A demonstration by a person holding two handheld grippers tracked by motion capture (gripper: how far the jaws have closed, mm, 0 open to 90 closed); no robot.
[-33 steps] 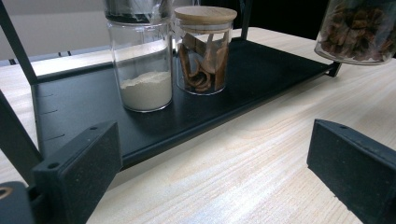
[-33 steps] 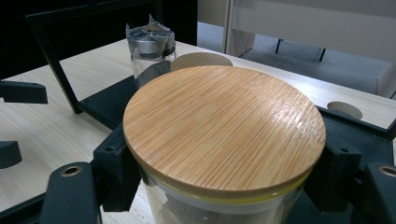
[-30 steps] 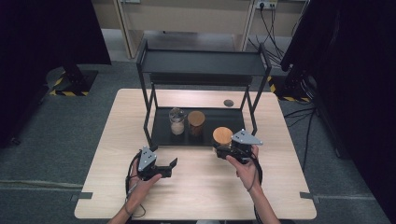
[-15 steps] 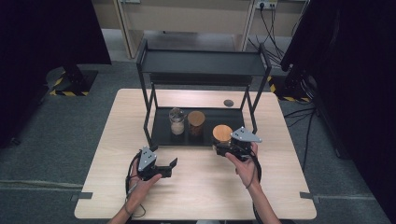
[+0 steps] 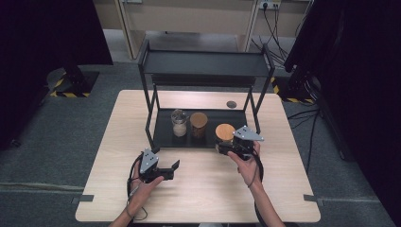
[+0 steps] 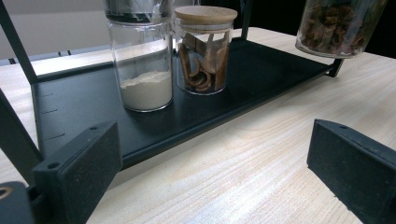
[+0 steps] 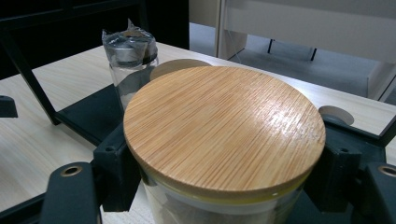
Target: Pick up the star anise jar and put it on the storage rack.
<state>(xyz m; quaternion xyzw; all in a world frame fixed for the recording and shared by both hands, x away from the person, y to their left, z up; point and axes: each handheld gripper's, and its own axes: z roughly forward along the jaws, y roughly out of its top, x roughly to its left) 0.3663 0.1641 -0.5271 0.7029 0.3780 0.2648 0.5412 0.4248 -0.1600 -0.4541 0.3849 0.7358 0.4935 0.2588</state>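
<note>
A black two-tier rack (image 5: pixel 203 64) stands at the back of the wooden table (image 5: pixel 203 189). On its lower tray (image 6: pixel 261 70) are a jar of white powder (image 6: pixel 142 70) with a foil-wrapped cap and a wooden-lidded jar of brown bark pieces (image 6: pixel 203 51). My right gripper (image 5: pixel 226 144) is shut on a third jar with a bamboo lid (image 7: pixel 224 126). It holds that jar (image 6: pixel 343 23) just above the tray's front right corner. My left gripper (image 5: pixel 169 169) is open low over the table in front of the tray, with nothing between its jaws (image 6: pixel 217 158).
A small dark round disc (image 5: pixel 231 104) lies on the table behind the rack. The rack's upright posts (image 5: pixel 150 113) frame the lower tray. Bare tabletop stretches between the grippers and the front edge. Grey carpet surrounds the table.
The right gripper has carried the bamboo-lidded jar slightly up and toward the rack. The left gripper has hardly moved and stays open.
</note>
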